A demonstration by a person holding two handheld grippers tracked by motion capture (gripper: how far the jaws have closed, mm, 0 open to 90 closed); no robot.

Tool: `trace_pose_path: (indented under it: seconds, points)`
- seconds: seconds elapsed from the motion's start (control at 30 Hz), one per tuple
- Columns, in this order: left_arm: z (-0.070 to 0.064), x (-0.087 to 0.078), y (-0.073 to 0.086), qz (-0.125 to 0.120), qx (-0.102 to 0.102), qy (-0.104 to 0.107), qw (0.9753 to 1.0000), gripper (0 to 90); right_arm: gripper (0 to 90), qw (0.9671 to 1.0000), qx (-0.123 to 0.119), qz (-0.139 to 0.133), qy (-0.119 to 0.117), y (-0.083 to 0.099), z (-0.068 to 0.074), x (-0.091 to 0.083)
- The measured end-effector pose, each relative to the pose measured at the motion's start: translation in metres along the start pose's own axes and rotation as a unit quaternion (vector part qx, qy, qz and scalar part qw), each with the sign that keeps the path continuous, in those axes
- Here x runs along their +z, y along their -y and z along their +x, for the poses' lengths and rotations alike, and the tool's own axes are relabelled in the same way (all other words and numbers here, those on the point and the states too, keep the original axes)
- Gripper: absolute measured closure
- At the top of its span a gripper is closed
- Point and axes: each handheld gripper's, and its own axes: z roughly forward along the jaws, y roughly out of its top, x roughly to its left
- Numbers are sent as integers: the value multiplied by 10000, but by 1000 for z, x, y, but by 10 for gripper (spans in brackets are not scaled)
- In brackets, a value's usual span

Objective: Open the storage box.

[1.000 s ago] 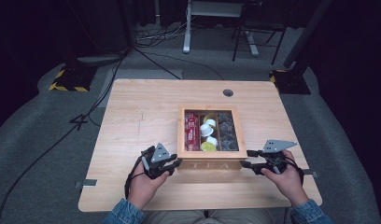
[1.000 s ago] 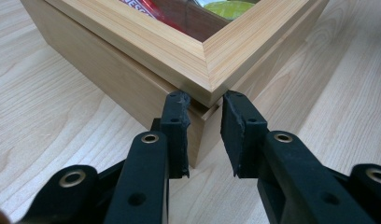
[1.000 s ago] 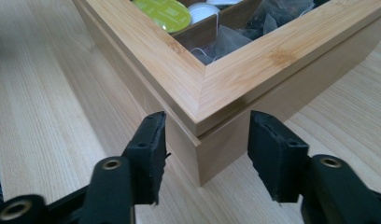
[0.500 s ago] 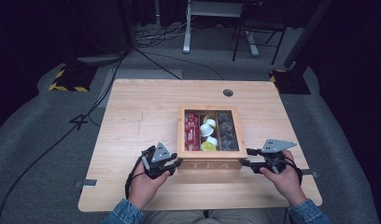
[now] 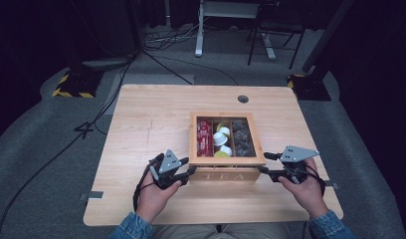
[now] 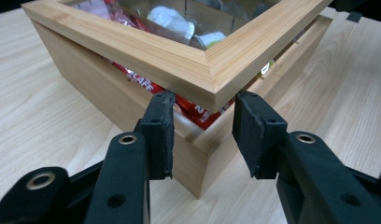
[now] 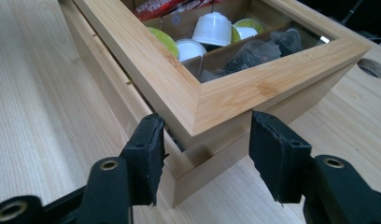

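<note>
A wooden tea box [image 5: 226,175] marked TEA stands near the table's front edge. Its glass-paned lid [image 5: 193,142] is lifted a little at the front, leaving a gap over the base. My left gripper [image 5: 191,172] is open at the box's front left corner. In the left gripper view the left gripper [image 6: 202,114] has a jaw on either side of the lid [image 6: 146,51] corner, with red packets [image 6: 193,108] showing in the gap. My right gripper [image 5: 263,163] is open at the front right corner. There the right gripper [image 7: 206,133] straddles the lid [image 7: 254,88] corner the same way.
Under the glass lie white and green capsules [image 7: 212,28] and dark tea bags [image 7: 254,49]. A round cable hole [image 5: 243,98] sits at the table's far edge. Bare tabletop [image 5: 146,124] stretches left of the box. Cables and stands are on the floor beyond.
</note>
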Motion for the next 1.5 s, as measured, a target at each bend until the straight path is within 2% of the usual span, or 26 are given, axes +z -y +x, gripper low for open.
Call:
trace_pose_path:
  seconds: [0.17, 0.23, 0.47, 0.53, 0.63, 0.73, 0.9, 1.0, 1.13, 1.3, 1.4, 1.5]
  points:
    - [0, 1, -6, -81, 35, -52, 9999, 566, 427, 9999, -78, -120, 48, -7, -3, -3]
    - [1, 2, -6, -43, 66, -114, 9999, 549, 421, 9997, -127, -201, 89, -12, -5, -5]
    - [8, -1, 4, 106, -59, -274, 9996, 530, 417, 9984, -276, -443, 236, -31, -12, -13]
    - [10, -5, 6, 147, -18, -363, 9992, 526, 419, 9979, -324, -500, 259, -37, -15, -16]
    - [12, -11, 11, 168, -52, -473, 9987, 518, 421, 9974, -305, -607, 225, -44, -21, -18]
    - [16, -19, 18, 245, 52, -709, 9972, 513, 438, 9969, -296, -696, 208, -52, -27, -20]
    - [32, -36, 30, 244, -185, -1023, 9943, 517, 451, 9960, -230, -840, 191, -59, -34, -21]
    - [39, -41, 35, 237, -270, -1125, 9930, 517, 466, 9960, -251, -835, 171, -64, -37, -19]
    - [45, -41, 40, 236, -421, -1116, 9926, 524, 478, 9957, -310, -835, 243, -73, -42, -19]
    - [47, -37, 41, 287, -388, -1063, 9932, 524, 489, 9948, -285, -939, 291, -84, -51, -18]
    - [49, -34, 41, 338, -336, -1006, 9938, 524, 496, 9938, -181, -1071, 228, -87, -56, -14]
    - [52, -32, 42, 352, -372, -993, 9937, 523, 500, 9927, -142, -1174, 254, -90, -60, -13]
